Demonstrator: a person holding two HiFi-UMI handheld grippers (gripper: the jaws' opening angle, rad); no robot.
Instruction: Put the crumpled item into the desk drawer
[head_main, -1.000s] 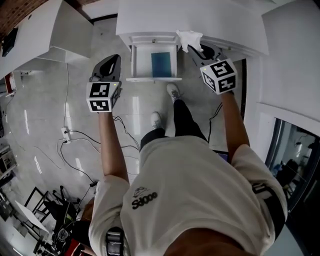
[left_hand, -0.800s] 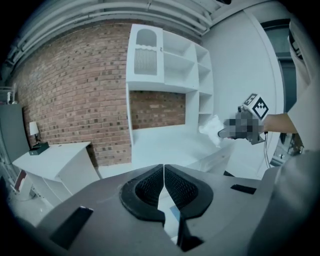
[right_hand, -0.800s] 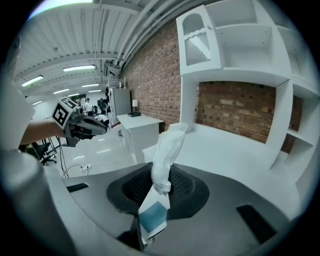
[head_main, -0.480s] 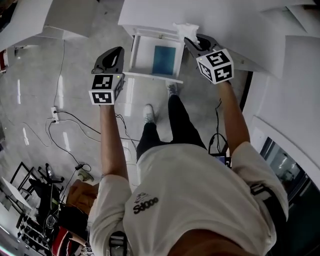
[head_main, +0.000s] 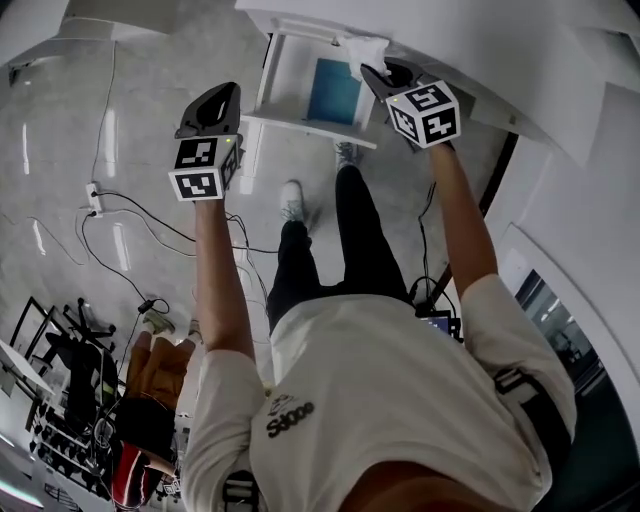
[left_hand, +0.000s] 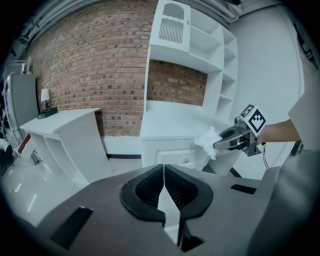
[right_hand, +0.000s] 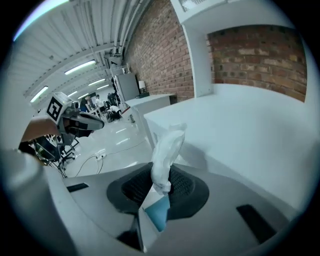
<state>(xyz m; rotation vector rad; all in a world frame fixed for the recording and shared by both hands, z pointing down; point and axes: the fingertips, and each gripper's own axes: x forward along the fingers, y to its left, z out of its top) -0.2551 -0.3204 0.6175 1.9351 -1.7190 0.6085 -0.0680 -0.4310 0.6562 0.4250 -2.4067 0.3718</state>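
Note:
The crumpled item (head_main: 365, 50) is a white wad of paper or plastic, and my right gripper (head_main: 378, 76) is shut on it above the open drawer's right rear corner. The white desk drawer (head_main: 308, 124) stands pulled out, with a blue flat thing (head_main: 333, 90) lying inside. In the right gripper view the wad (right_hand: 167, 147) sticks up from between the jaws (right_hand: 162, 182), and the blue thing (right_hand: 157, 212) shows below. My left gripper (head_main: 212, 108) hangs over the floor left of the drawer, shut and holding nothing. From the left gripper (left_hand: 164, 172) view, the wad (left_hand: 208, 142) hovers beside the desk (left_hand: 170, 120).
Cables and a power strip (head_main: 93, 200) lie on the glossy floor at the left. Chairs and bags (head_main: 150, 380) crowd the lower left. A second white desk (left_hand: 60, 130) stands against the brick wall. White shelves (left_hand: 200, 45) rise above the desk. The person's legs (head_main: 330, 250) stand before the drawer.
The right gripper has carried the wad leftward from the desk top's edge to above the drawer's right rear corner. The head view has shifted; the left gripper keeps its place beside the drawer.

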